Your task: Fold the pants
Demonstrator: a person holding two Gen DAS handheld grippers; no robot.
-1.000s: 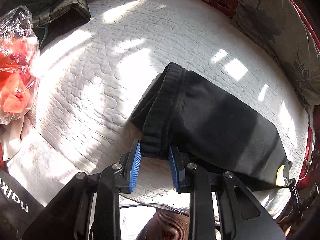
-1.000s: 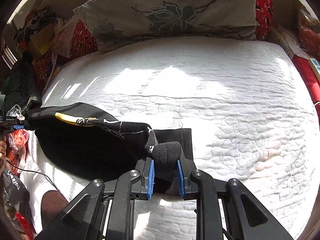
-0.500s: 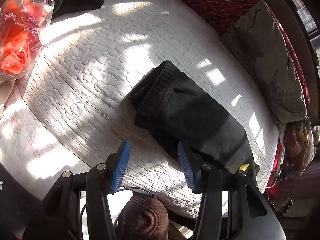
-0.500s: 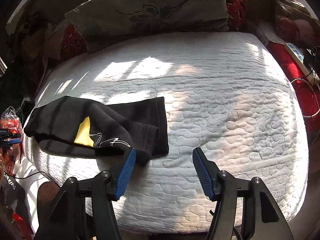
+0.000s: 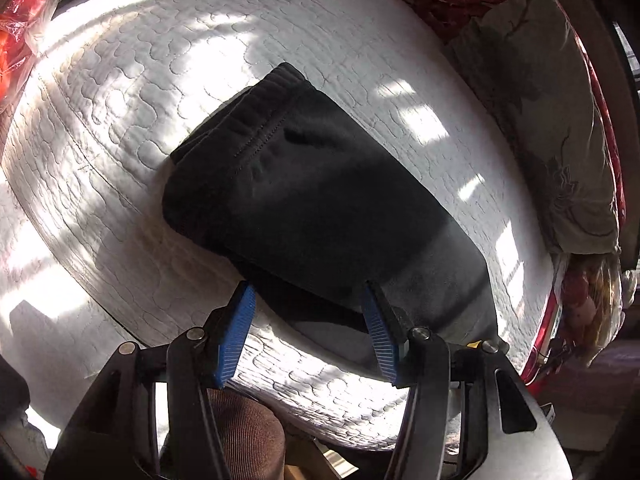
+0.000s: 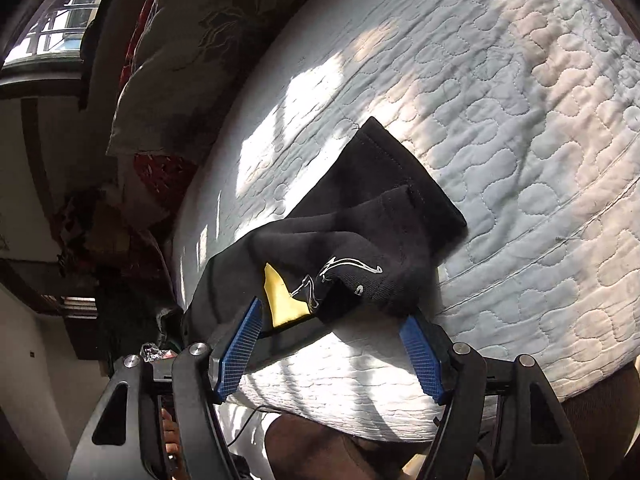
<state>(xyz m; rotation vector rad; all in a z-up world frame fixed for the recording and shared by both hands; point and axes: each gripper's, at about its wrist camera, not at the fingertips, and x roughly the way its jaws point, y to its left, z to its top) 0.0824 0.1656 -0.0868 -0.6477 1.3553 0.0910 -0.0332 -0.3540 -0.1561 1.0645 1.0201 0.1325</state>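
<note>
1. Left wrist view shows the bed (image 5: 120,128), a white quilted cover in patchy sun, and the black pants (image 5: 312,200) lie folded on it near my edge.
2. I judge the next fold goes waistband (image 5: 256,120) toward the legs; I should grip both layers at the near edge and lift evenly.
3. My left tongs (image 5: 308,330) stand apart just before the pants, holding nothing.
4. My right tongs (image 6: 332,350) are also apart, at the leg end, where the top cuff (image 6: 372,276) lies bunched and needs smoothing first.
5. A grey pillow (image 5: 548,120) sits well apart; a red plastic bag (image 5: 24,20) too. Nothing blocks me.
</note>
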